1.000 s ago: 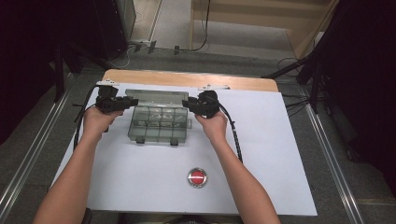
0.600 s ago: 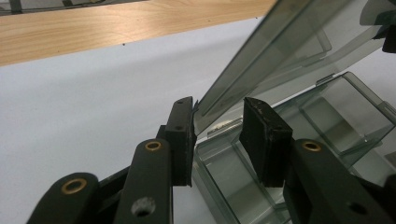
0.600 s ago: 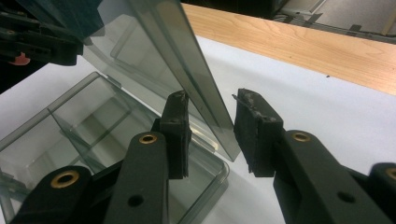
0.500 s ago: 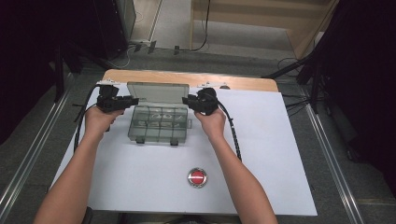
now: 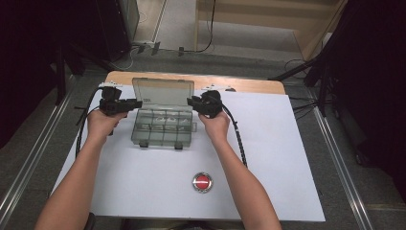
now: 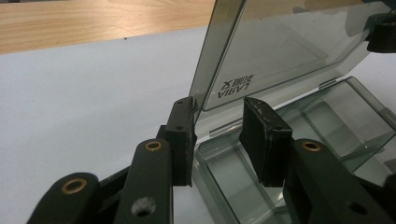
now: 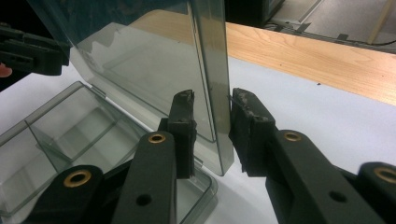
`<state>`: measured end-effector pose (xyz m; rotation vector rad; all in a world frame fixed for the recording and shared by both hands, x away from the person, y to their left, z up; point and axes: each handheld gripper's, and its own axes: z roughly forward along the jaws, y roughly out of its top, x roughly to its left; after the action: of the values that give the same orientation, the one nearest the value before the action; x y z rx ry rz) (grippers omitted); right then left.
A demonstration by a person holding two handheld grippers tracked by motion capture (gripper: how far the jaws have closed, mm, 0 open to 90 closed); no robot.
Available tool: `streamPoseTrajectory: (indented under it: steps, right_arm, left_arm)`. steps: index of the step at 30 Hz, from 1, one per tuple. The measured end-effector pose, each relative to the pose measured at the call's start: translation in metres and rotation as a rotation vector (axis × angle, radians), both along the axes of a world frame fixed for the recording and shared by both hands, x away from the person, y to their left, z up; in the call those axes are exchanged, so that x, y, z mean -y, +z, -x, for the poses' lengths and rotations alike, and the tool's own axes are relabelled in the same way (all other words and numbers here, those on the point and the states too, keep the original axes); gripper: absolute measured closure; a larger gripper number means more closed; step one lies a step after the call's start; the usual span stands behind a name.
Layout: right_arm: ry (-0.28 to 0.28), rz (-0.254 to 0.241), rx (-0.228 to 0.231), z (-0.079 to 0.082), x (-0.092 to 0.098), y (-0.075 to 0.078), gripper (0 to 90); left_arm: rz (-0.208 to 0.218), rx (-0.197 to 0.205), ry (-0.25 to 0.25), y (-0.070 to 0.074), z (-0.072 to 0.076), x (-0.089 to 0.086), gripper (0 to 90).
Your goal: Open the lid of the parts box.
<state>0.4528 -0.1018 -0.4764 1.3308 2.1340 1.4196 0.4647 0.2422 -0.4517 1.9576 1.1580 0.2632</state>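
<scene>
In the high view we see a clear compartment box on the white table, toward its far left part, with its lid raised on the far side. Our left gripper sits at the lid's left edge and our right gripper at its right edge, each held in one hand. A round red button lies near us, well apart from the box.

In the left gripper view the lid stands nearly upright, its left edge between the two black jaws. The left pad is touching or just beside that edge, while the right pad stands clear of the pane, so we count this gripper as released around the lid. The open tray lies beyond.

In the right gripper view the lid's side wall stands between the jaws, which have just been closing. A slim gap shows at each pad, so we see no firm clench here yet. The other gripper appears at the far left.
</scene>
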Motion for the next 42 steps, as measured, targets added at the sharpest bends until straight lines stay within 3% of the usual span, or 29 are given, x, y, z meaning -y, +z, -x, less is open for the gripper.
streamPoseTrajectory:
  steps: [14,24,26,28,29,32,42]
  right_arm:
    - [-0.031,-0.011,0.000,-0.006,0.000,-0.007,76.2]
    - [-0.054,-0.034,-0.005,-0.012,-0.001,-0.014,77.0]
    - [-0.053,-0.033,-0.008,-0.013,-0.001,-0.015,77.4]
    - [-0.049,-0.038,-0.016,-0.014,-0.001,-0.015,77.3]
    - [-0.041,-0.052,-0.029,-0.016,-0.003,-0.016,77.3]
    - [-0.054,-0.047,-0.024,-0.016,-0.005,-0.017,76.6]
    - [-0.065,-0.079,-0.060,-0.021,-0.002,-0.025,75.0]
  left_arm:
    - [0.010,0.018,0.032,-0.005,-0.002,0.003,64.1]
    - [0.007,0.008,0.035,-0.008,-0.004,0.003,64.3]
    - [0.012,0.003,0.032,-0.009,-0.004,0.003,67.3]
    - [0.050,0.000,-0.015,-0.009,-0.003,0.006,67.1]
    - [0.005,0.026,-0.028,-0.010,-0.002,0.014,67.0]
    - [-0.014,0.029,-0.042,-0.011,-0.003,0.018,66.8]
    - [0.008,0.020,-0.017,-0.010,-0.004,0.012,64.7]
